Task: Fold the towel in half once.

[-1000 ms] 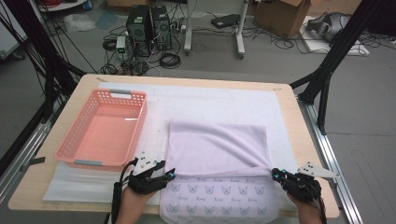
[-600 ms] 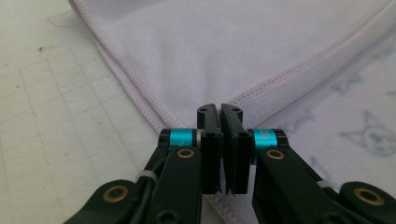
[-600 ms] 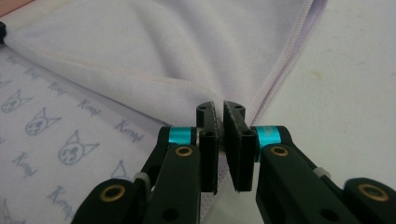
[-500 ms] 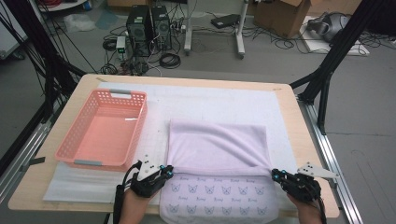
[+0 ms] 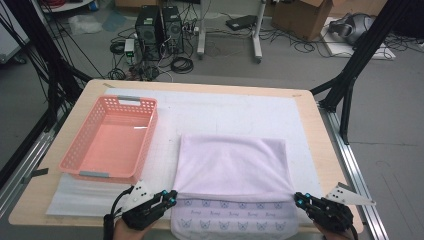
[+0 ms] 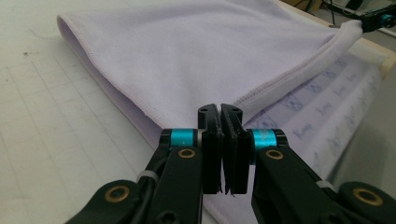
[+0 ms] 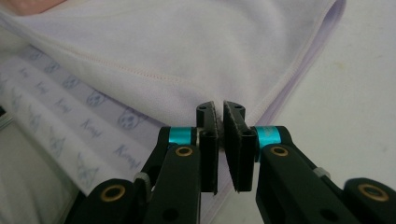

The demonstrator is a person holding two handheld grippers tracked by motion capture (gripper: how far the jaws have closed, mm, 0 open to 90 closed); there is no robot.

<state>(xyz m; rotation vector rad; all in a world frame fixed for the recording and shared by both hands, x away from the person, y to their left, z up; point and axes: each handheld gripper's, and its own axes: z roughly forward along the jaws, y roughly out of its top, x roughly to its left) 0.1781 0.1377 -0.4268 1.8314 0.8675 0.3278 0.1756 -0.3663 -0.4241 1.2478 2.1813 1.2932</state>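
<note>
A lilac towel (image 5: 232, 165) lies folded on the white mat, and its butterfly-printed underside (image 5: 235, 220) shows along the near edge. My left gripper (image 5: 170, 196) is at the fold's near-left corner. In the left gripper view its jaws (image 6: 220, 109) are pressed together with the towel's (image 6: 187, 51) hem running in between them. My right gripper (image 5: 299, 200) is at the near-right corner. Its jaws (image 7: 220, 107) pinch the fabric (image 7: 187, 37) with only a thin slit between them. The right gripper's tip (image 6: 378, 19) also appears at the far end of the fold.
A pink plastic basket (image 5: 148, 137) stands empty to the left of the towel. The white mat (image 5: 225, 107) covers most of the wooden table (image 5: 320, 145). Beyond the far edge, computers, cables and boxes sit on the floor.
The left gripper has shifted a little left and toward the near edge at the towel's corner. The right gripper has drawn slightly nearer too, and the fold's edge came with them.
</note>
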